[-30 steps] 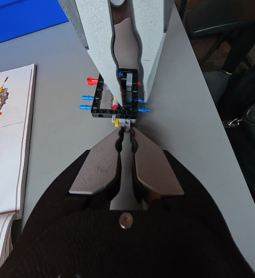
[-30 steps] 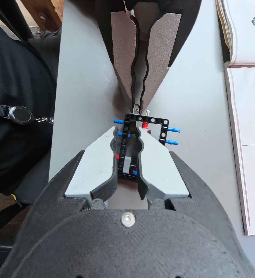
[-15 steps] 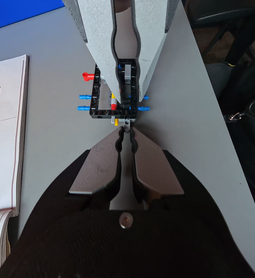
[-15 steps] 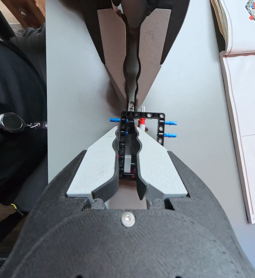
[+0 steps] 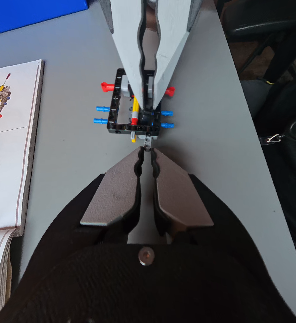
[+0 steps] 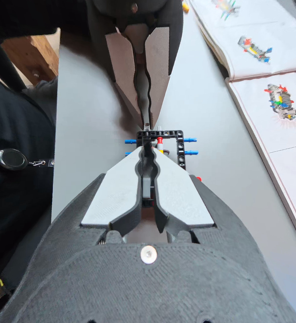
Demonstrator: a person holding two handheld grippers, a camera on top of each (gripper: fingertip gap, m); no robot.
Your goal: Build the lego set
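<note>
Closing tighter over the past second, the right gripper (image 6: 147, 153) now has its pale grey fingers (image 6: 119, 190) clamped along one side of the black lego frame (image 5: 133, 127), where a moment ago they stood wider around it. At the frame's opposite edge, the left gripper (image 5: 147, 151) has kept its place, its brown fingers (image 5: 115, 192) nearly together and pinching a small grey beam (image 5: 147, 141) that juts from that edge.

Seen from the left wrist view, the frame lies on the grey table (image 5: 70, 73), close to the table's right-hand edge and directly between the two tools. Blue pins (image 5: 101, 114) stick out from both long sides of the frame, red pins (image 5: 107, 86) stand out farther along the same sides, and a yellow axle (image 5: 135, 106) with a red tip runs inside the frame, its end poking out beside the grey beam.

An open instruction booklet (image 5: 7, 139) lies well to the left of the frame. Beyond the frame, at the table's far corner, sits a blue sheet or box (image 5: 30, 12); which it is cannot be told. Past the table edge nearest the frame, a black badge reel (image 6: 12, 159) hangs against a person's dark clothing.
</note>
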